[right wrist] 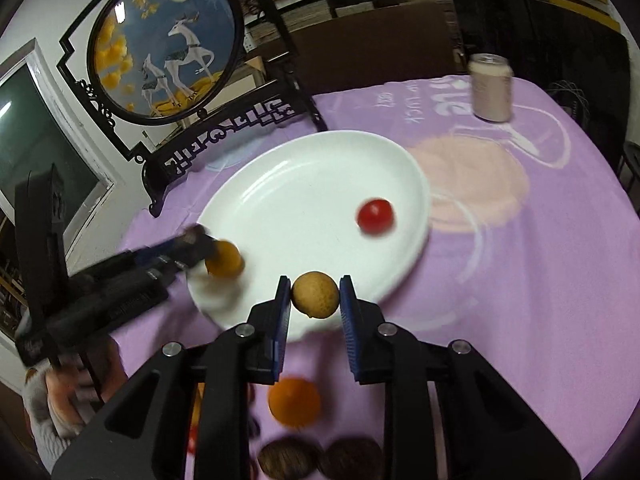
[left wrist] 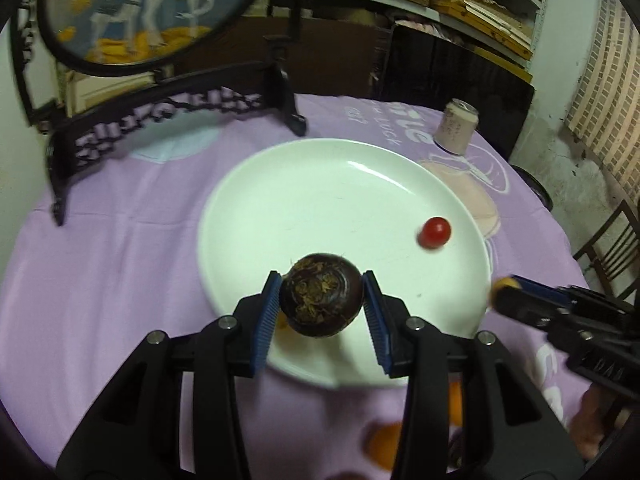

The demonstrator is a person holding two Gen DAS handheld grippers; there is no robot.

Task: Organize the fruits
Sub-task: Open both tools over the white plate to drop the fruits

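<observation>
My left gripper (left wrist: 320, 280) is shut on a dark brown round fruit (left wrist: 320, 304), held over the near rim of the white plate (left wrist: 304, 200). A red cherry tomato (left wrist: 435, 233) lies on the plate's right side. My right gripper (right wrist: 315, 282) is shut on a small tan round fruit (right wrist: 315, 296) above the near edge of the plate (right wrist: 304, 184). In the right wrist view the left gripper (right wrist: 200, 240) is blurred at the plate's left rim, beside an orange-yellow fruit (right wrist: 224, 264). The tomato (right wrist: 375, 216) shows here too.
A pale can (left wrist: 456, 126) stands on the purple cloth behind the plate. A round painted screen on a black stand (right wrist: 168, 44) is at the back left. An orange fruit (right wrist: 294, 402) and two brown fruits (right wrist: 288, 460) lie near the front. A chair (left wrist: 608, 248) is on the right.
</observation>
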